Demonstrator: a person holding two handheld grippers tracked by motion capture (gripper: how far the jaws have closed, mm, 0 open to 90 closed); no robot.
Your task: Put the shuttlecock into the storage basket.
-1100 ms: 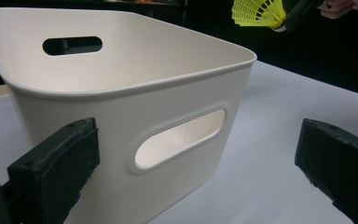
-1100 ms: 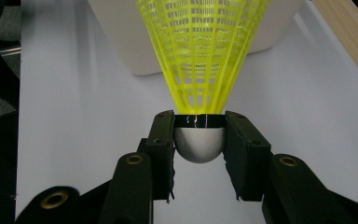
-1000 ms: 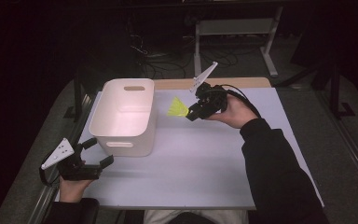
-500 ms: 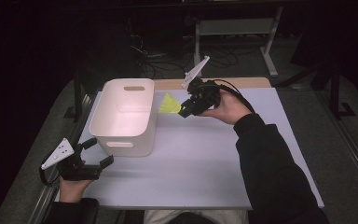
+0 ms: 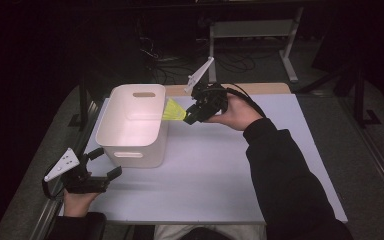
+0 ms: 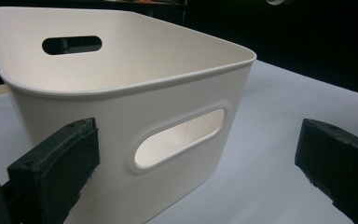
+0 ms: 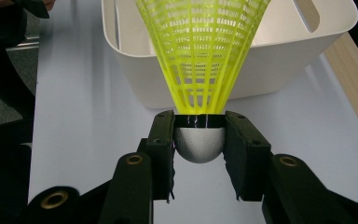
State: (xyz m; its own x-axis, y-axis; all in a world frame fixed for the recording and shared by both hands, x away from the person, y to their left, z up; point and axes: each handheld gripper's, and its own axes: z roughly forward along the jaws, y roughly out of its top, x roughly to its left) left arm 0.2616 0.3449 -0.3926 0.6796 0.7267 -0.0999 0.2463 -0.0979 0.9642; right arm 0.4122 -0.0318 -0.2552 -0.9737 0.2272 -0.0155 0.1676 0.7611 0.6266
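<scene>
Dark room all around, with cables and a metal stand on the floor behind a pale grey bench (image 5: 220,180) that carries one white plastic bin (image 5: 135,125) and, above it, one yellow shuttlecock (image 5: 173,110). Two tools are at work, one in each hand. At the right tool (image 5: 189,116) the shuttlecock sits straight ahead of the jaws: its rounded white cork base (image 7: 199,143) is pinched between the two black pads, which press on its sides, and its yellow mesh skirt (image 7: 200,51) flares away from the tool toward the bin. The skirt's wide end lies just beside the bin's near rim in the high view, at about rim height; whether it touches the rim I cannot tell. The skirt is a stiff lattice of thin ribs, cone-shaped; the base is dimpled and dome-shaped. The bin is smooth, matt, rounded at the corners, with an oval handle slot (image 6: 179,137) in the end wall. The left tool (image 5: 102,167) rests low at the bench's near edge, jaws wide apart with nothing between them, the bin's slotted wall just ahead of them.
</scene>
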